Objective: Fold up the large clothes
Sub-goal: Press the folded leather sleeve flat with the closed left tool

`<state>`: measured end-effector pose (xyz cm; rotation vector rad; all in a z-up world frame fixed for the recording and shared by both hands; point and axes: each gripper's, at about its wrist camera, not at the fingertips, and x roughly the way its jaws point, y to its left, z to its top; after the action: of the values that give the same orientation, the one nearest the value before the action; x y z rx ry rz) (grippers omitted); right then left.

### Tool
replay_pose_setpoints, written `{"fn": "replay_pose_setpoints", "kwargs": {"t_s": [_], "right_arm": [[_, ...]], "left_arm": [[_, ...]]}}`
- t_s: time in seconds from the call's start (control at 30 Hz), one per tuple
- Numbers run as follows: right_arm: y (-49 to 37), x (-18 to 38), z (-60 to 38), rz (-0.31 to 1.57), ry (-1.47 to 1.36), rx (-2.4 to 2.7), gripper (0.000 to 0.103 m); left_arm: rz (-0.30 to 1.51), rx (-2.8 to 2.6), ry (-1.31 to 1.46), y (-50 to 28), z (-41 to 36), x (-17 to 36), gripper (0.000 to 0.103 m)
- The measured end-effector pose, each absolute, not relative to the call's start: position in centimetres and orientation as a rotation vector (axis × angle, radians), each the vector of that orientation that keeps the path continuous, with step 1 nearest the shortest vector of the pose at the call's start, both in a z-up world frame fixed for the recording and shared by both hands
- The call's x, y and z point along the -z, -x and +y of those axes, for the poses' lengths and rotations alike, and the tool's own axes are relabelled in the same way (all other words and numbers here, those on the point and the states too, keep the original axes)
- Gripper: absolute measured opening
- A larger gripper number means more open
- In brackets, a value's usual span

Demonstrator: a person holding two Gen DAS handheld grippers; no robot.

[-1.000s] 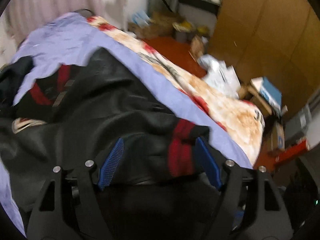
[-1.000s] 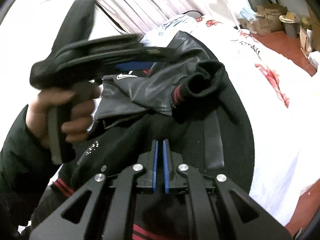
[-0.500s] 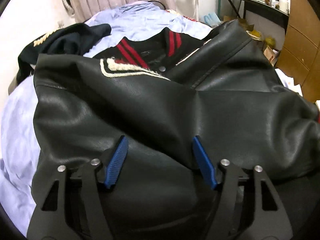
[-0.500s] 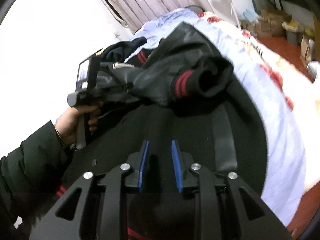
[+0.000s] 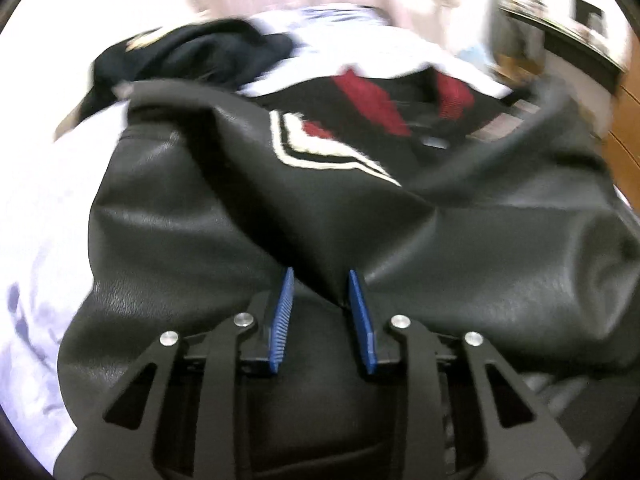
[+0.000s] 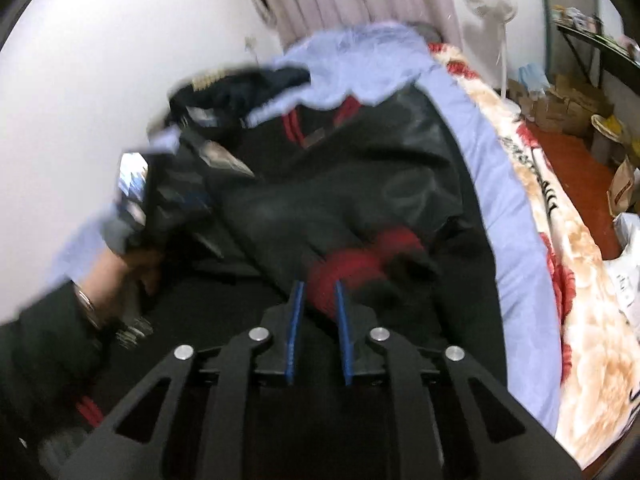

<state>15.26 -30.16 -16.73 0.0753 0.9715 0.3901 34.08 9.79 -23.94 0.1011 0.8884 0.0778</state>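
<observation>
A black leather jacket (image 5: pixel 440 248) with red striped collar and a white chevron patch lies spread on the bed. It also shows in the right wrist view (image 6: pixel 360 184). My left gripper (image 5: pixel 320 276) has its jaws partly closed around a raised fold of the leather. My right gripper (image 6: pixel 318 286) has its jaws partly closed around the jacket's red-and-black ribbed cuff (image 6: pixel 360 268). The left gripper and the hand holding it show blurred at the left of the right wrist view (image 6: pixel 152 200).
A second dark garment (image 5: pixel 192 56) lies at the bed's far left. The bed has a lilac sheet (image 6: pixel 480 140) and a floral blanket (image 6: pixel 580 280) along its right edge. A fan (image 6: pixel 488 0), boxes and a shelf stand beyond.
My left gripper's jaws have narrowed from wide open onto a fold of leather. My right gripper has opened from shut and moved forward to the red cuff.
</observation>
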Motion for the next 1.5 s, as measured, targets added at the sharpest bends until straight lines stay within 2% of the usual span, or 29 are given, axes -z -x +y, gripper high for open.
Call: {"fn": "replay_pose_setpoints", "kwargs": {"t_s": [0.1,0.17,0.33,0.43,0.53,0.7,0.87,1.0,1.07,1.23,1.4,1.5], "right_arm": [[-18.2,20.6,-31.2,1.081,-0.061,-0.284,0.007],[-19.5,21.6,-32.4,1.123,-0.118,-0.252,0.002],[-17.5,15.2,-30.3,0.927,-0.184,-0.404,0.002],[-17.6,14.6,-25.9,0.936,-0.153,-0.522,0.002],[-19.2,16.9,-22.6,0.998,-0.090,-0.499,0.002],[-22.8,22.0,-25.2,1.071,-0.019,-0.341,0.000],[-24.7,22.8,-24.7,1.085,0.101,-0.309,0.000],[-24.5,20.8,-23.5,1.075,0.138,-0.357,0.000],[-23.3,19.0,-22.8,1.017,0.226,-0.403,0.000],[-22.7,16.2,-23.8,0.960,0.178,-0.389,0.000],[-23.3,20.4,-26.0,1.035,0.056,-0.336,0.000],[-23.2,22.6,-26.4,1.048,-0.020,-0.338,0.000]], "left_arm": [[0.931,-0.074,0.038,-35.3,13.2,24.6,0.031],[0.924,-0.058,0.000,-35.1,12.9,24.4,0.031],[0.899,-0.026,0.033,-34.4,13.4,24.1,0.031],[0.886,0.003,0.035,-34.0,13.1,23.9,0.031],[0.876,0.030,0.048,-33.8,13.0,23.6,0.031],[0.871,0.076,0.107,-33.4,13.9,23.0,0.027],[0.873,0.076,0.082,-33.1,13.0,23.5,0.029],[0.877,0.054,0.138,-32.9,13.5,22.6,0.028],[0.878,0.043,0.114,-32.4,13.2,22.7,0.027],[0.827,0.041,0.013,-32.0,12.8,20.6,0.024],[0.827,0.023,0.074,-33.6,14.7,19.0,0.024],[0.842,0.027,0.095,-34.5,15.0,20.0,0.024]]}}
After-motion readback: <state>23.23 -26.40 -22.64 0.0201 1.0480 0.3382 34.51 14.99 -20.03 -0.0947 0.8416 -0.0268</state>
